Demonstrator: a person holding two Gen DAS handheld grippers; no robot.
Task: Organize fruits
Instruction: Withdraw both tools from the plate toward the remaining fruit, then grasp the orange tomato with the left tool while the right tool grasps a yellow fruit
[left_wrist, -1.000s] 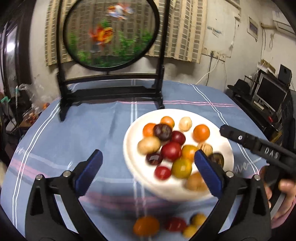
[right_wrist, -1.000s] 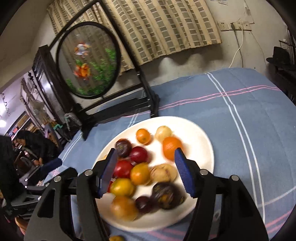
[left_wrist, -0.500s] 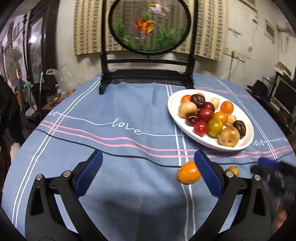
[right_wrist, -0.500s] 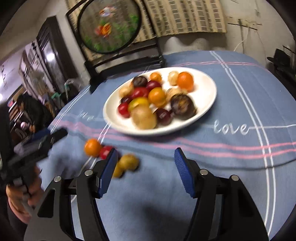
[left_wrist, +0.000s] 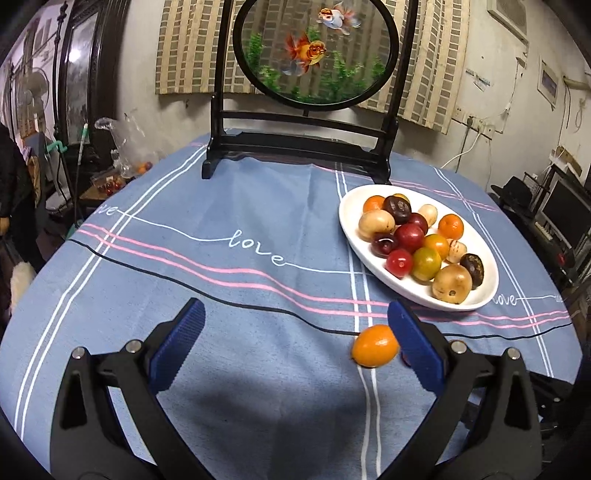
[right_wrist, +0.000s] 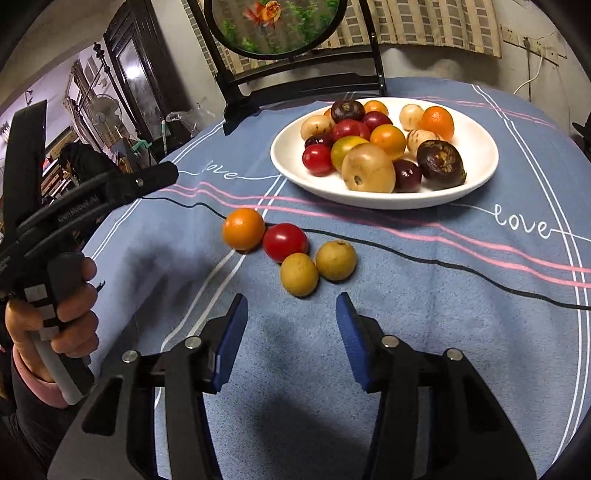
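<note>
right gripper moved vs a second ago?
Yes. The right gripper has pulled back from over the white plate, which now lies farther ahead, to the loose fruits on the cloth; its jaws are closing, empty.

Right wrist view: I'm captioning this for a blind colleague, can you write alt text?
Four loose fruits, an orange one, a red one and two yellow-brown ones, lie on a blue tablecloth before the empty right gripper, whose jaws are closing. Behind them a white plate holds a heap of fruit. At left a hand holds the left gripper.
</note>
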